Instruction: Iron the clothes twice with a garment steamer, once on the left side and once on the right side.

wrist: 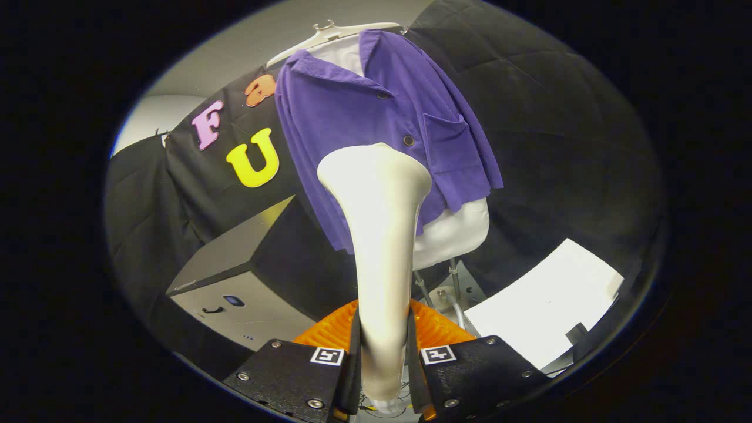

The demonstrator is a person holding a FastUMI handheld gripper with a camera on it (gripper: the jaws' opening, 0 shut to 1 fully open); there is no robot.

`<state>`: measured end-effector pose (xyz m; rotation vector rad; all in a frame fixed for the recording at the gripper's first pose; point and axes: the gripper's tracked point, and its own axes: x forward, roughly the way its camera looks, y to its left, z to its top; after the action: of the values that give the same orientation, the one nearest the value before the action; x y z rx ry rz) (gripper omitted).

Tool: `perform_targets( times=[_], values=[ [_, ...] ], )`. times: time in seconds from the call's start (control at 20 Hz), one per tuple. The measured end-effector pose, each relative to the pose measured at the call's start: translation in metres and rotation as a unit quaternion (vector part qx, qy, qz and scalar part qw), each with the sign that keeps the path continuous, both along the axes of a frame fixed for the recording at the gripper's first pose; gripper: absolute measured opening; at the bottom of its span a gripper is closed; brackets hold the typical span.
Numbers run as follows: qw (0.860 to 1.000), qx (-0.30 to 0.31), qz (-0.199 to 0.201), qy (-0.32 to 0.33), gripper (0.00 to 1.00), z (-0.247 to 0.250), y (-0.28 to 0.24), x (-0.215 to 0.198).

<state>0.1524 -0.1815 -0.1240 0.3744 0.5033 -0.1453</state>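
Hanging beyond my fingers, the purple corduroy jacket (pixel 376 129) is sitting on a white hanger (pixel 335 32) over a white torso form (pixel 455 232). A grey box (pixel 235 276) is standing to the near left. I am pinching the pale garment steamer (pixel 379 247) in my gripper (pixel 383 358), its flared head reaching toward the jacket's lower front. I can read no writing on any of them.

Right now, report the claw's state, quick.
Claw: shut on the cream plastic garment steamer, both fingers pressing its handle, head raised toward the purple corduroy shirt on the hanger.
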Motion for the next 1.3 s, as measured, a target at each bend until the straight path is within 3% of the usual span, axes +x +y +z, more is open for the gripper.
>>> perform_targets(
  times=[0.4, 0.7, 1.3],
  values=[
    [0.992, -0.056, 0.061, -0.099, 0.33, 0.075, 0.069, -0.07],
    [0.983, -0.08, 0.081, -0.142, 0.34, 0.089, 0.113, -0.102],
    [0.984, -0.074, 0.102, -0.123, 0.34, 0.072, 0.134, -0.102]
  ],
)
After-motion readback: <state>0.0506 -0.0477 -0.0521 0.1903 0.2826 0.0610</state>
